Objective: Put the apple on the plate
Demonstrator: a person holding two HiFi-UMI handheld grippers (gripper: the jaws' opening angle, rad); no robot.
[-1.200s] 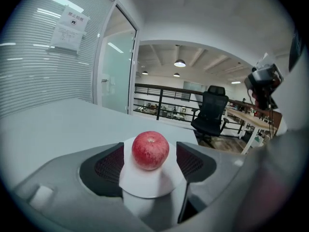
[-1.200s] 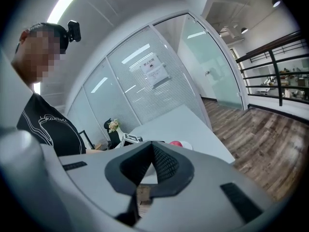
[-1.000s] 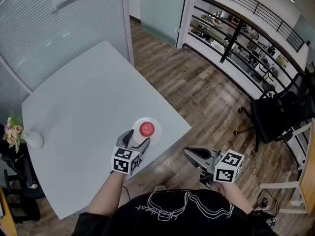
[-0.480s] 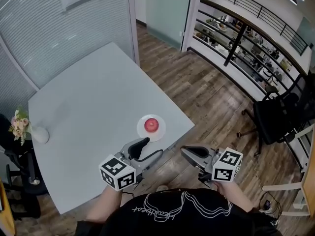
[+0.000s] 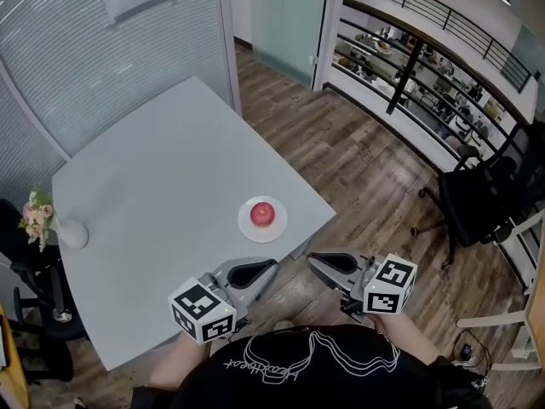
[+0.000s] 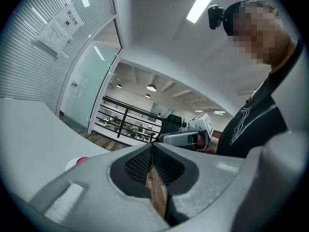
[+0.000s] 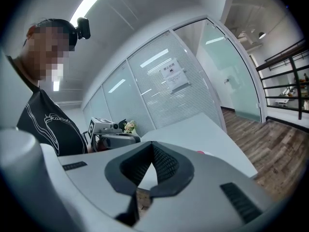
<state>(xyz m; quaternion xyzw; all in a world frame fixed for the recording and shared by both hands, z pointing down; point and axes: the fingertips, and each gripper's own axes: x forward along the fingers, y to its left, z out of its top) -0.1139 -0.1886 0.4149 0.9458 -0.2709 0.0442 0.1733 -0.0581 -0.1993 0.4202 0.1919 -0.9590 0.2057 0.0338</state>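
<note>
A red apple (image 5: 263, 213) sits on a small white plate (image 5: 262, 227) near the front right corner of the pale grey table (image 5: 153, 177). My left gripper (image 5: 266, 267) hovers off the table's front edge, below the plate and apart from it. Its jaws are closing fully together with nothing between them. My right gripper (image 5: 313, 260) hangs over the wooden floor to the right, shut and empty. In the left gripper view the apple (image 6: 82, 160) peeks over the jaw at lower left. The right gripper (image 6: 186, 138) shows ahead.
A white vase of flowers (image 5: 58, 228) stands at the table's left edge. A black office chair (image 5: 477, 203) is on the wood floor at right, and another dark chair (image 5: 30, 305) at far left. Glass walls lie behind the table.
My left gripper, open around the apple on the plate a second ago, has drawn back towards me and upward, and its jaws have shut empty. The apple stays on the plate.
</note>
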